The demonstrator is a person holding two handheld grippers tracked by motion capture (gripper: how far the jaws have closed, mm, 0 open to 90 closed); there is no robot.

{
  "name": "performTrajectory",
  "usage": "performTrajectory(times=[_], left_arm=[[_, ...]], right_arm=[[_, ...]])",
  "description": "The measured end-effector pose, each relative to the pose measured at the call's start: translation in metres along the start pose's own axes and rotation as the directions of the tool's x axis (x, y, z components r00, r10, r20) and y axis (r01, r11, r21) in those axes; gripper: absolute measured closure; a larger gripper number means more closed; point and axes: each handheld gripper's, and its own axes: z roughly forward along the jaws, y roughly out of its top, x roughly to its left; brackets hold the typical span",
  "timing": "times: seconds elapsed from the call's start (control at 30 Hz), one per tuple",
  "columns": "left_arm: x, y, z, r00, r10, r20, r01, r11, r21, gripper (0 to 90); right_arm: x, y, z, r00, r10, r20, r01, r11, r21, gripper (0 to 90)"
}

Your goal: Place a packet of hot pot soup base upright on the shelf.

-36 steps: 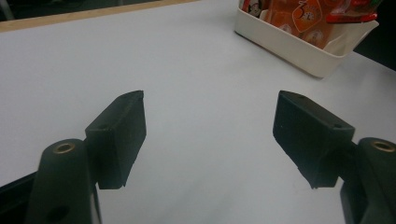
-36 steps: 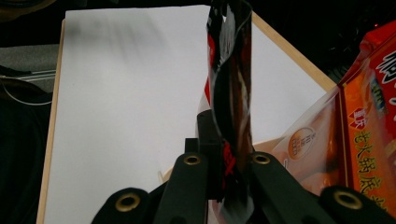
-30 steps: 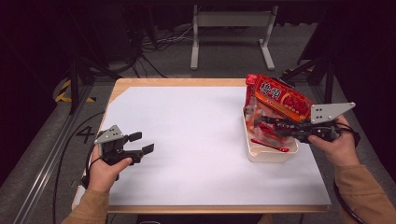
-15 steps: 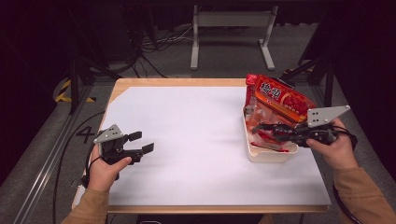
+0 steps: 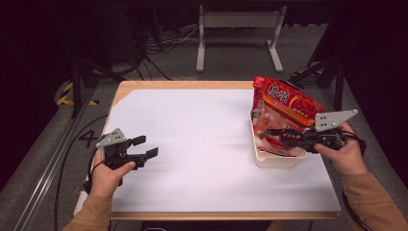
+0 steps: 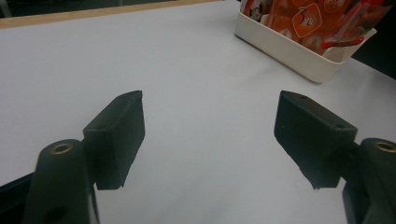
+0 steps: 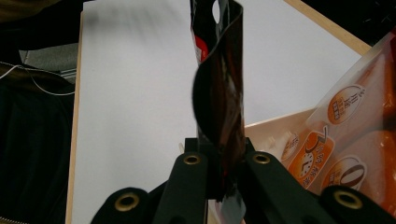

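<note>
1. Jaws of the right gripper are pressing tight together on a dark red packet, which in the right gripper view is standing up from between them toward the top centre of the frame, its foil slightly twisted.
2. In the high view, at the right of the frame, that gripper is reaching leftward over the white bin, with the person's right hand wrapping its handle just right of the bin.
3. A large red snack bag is leaning out of the bin's far end, and orange printed packs are crowding inside it, as the left gripper view is showing at its upper right.
4. The bin is sitting on the white table near its right edge.
5. The left gripper is hovering at the lower left of the high view, well apart from the bin, its jaws standing wide with nothing between them, above bare table surface.
6. The left hand is gripping it from below.
</note>
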Motion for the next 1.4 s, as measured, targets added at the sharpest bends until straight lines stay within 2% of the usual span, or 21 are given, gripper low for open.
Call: performTrajectory(times=[0.07,0.13,0.17,0.3,0.33,0.47,0.53,0.63,0.67,0.77,0.93,1.03,1.1,1.27,1.4], left_arm=[[0.000,0.000,0.000,1.0000,0.001,0.001,-0.001,1.0000,0.000,25.8],[0.001,0.000,0.000,1.0000,0.006,0.001,-0.006,1.0000,0.001,25.7],[0.001,0.000,0.000,1.0000,0.000,0.004,0.000,1.0000,0.001,25.8],[0.001,0.000,0.001,1.0000,0.007,0.005,-0.007,1.0000,0.005,25.7],[0.000,0.000,0.002,1.0000,-0.005,0.006,0.005,1.0000,0.006,25.8],[0.000,0.000,0.002,1.0000,0.004,0.005,-0.004,1.0000,0.004,25.8],[0.000,0.000,0.001,1.0000,0.001,0.008,-0.001,1.0000,0.001,25.8],[0.001,0.000,0.000,1.0000,-0.004,0.005,0.004,1.0000,0.000,25.8],[0.002,0.000,0.001,1.0000,-0.008,0.005,0.008,1.0000,-0.001,25.7],[0.002,0.000,0.002,0.9999,-0.008,0.012,0.008,1.0000,0.001,25.8],[0.001,0.000,0.002,0.9999,-0.005,0.013,0.005,1.0000,0.003,25.8],[0.001,0.000,0.001,1.0000,0.001,0.008,-0.001,1.0000,0.002,25.7],[0.000,-0.001,0.000,0.9999,-0.009,0.009,0.009,1.0000,0.004,25.6],[-0.003,-0.004,-0.006,0.9999,0.006,-0.012,-0.006,1.0000,0.000,23.9],[-0.009,-0.007,-0.016,0.9994,0.024,-0.026,-0.024,0.9997,-0.009,23.2]], right_arm=[[-0.001,-0.001,-0.001,1.0000,0.005,-0.008,-0.005,1.000,-0.006,89.6],[-0.001,-0.002,-0.005,0.9988,0.015,-0.046,-0.017,0.999,-0.045,89.7],[-0.001,-0.001,-0.007,0.9984,0.014,-0.055,-0.016,0.999,-0.047,89.7],[-0.001,0.000,-0.007,0.9978,0.009,-0.065,-0.010,1.000,-0.002,89.7],[-0.001,0.000,-0.005,0.9980,0.014,-0.061,-0.014,1.000,0.014,89.6],[-0.002,-0.002,0.000,0.9983,0.014,-0.057,-0.011,0.999,0.037,88.2],[-0.002,-0.004,0.001,0.9995,0.015,-0.029,-0.014,0.999,0.043,84.9],[0.000,-0.010,0.003,0.9999,0.011,0.012,-0.013,0.993,0.113,78.2],[0.001,-0.011,0.003,0.9997,0.019,0.014,-0.020,0.993,0.114,76.2],[0.003,-0.011,-0.001,0.9991,0.031,0.029,-0.033,0.996,0.083,66.6],[0.009,-0.004,-0.005,0.9981,0.027,0.055,-0.029,0.999,0.040,53.0],[0.013,0.002,-0.003,0.9972,0.018,0.073,-0.019,1.000,0.021,48.3],[0.018,0.007,-0.001,0.9955,0.016,0.093,-0.016,1.000,-0.007,44.4],[0.033,0.020,0.009,0.9814,0.053,0.184,-0.036,0.995,-0.096,36.7],[0.046,0.031,0.022,0.9704,0.100,0.220,-0.063,0.984,-0.169,32.6]])
